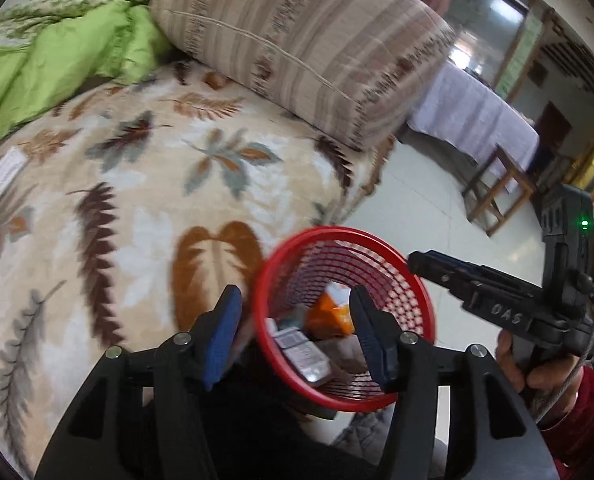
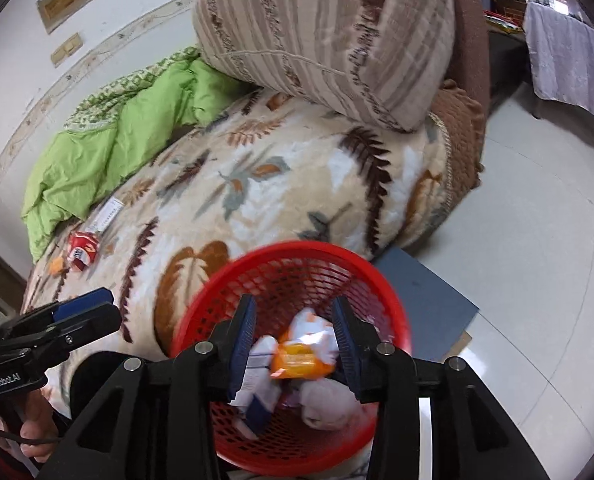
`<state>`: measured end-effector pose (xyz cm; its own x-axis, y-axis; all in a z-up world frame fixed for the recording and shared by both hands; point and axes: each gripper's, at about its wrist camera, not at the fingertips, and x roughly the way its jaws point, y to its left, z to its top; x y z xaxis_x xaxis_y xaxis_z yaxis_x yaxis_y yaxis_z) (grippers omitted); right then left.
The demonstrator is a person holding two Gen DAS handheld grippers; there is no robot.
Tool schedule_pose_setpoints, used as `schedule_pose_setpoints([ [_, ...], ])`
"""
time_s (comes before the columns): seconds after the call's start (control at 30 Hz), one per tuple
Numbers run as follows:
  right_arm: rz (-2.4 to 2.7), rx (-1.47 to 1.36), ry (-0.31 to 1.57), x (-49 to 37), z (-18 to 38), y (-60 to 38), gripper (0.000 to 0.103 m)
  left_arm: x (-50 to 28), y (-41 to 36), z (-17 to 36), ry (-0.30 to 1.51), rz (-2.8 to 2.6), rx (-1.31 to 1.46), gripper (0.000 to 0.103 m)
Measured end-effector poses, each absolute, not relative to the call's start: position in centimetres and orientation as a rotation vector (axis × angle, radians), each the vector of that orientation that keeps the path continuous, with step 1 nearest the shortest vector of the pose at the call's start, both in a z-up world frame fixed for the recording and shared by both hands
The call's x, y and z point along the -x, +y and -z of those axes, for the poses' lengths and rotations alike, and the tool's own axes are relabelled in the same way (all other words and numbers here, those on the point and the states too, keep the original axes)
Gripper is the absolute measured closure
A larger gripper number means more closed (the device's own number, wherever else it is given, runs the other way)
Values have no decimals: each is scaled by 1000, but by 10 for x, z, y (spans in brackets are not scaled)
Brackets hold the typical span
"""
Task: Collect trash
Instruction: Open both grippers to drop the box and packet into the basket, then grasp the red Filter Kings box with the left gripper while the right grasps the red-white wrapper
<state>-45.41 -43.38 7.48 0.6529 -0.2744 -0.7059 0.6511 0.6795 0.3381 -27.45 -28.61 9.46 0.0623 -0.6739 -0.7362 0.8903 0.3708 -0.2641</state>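
Right wrist view: both tools, the right tool (image 2: 293,340) and the left tool (image 1: 295,334), hang apart over the red basket (image 2: 201,312), so the orange wrapper (image 2: 301,362) falls inside.

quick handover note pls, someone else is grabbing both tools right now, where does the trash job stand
Left tool: open, empty, above the red basket.
Right tool: open over the basket; an orange wrapper shows between its fingers, not pinched.
Done: boxes and wrappers lie in the basket beside the bed.
Left: red packet, white card and a small orange scrap on the leaf blanket.
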Motion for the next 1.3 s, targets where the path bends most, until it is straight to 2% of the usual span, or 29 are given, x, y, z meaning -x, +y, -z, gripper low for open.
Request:
schedule_pose_setpoints([
  [0.37, 341, -554, 648, 365, -100, -394, 59, 199, -202, -114, 846, 933, -160, 45],
  [0.47, 266, -557, 660, 334, -103, -379, 51, 172, -172, -113, 838, 829, -118, 45],
  [0.67, 147, -505, 691, 270, -107, -341, 51, 119, -117, -107, 837, 624, -36, 45],
  [0.83, 64, -366, 715, 206, -112, -294, 42, 68, -76, -93, 834, 387, 18, 45],
  [1.07, 19, -161, 769, 105, -88, -233, 41, 29, -28, -66, 836, 209, 69, 45],
  [1.3, 51, 1, 819, 15, -49, -197, 41, 12, 0, -62, 821, 124, 121, 45],
])
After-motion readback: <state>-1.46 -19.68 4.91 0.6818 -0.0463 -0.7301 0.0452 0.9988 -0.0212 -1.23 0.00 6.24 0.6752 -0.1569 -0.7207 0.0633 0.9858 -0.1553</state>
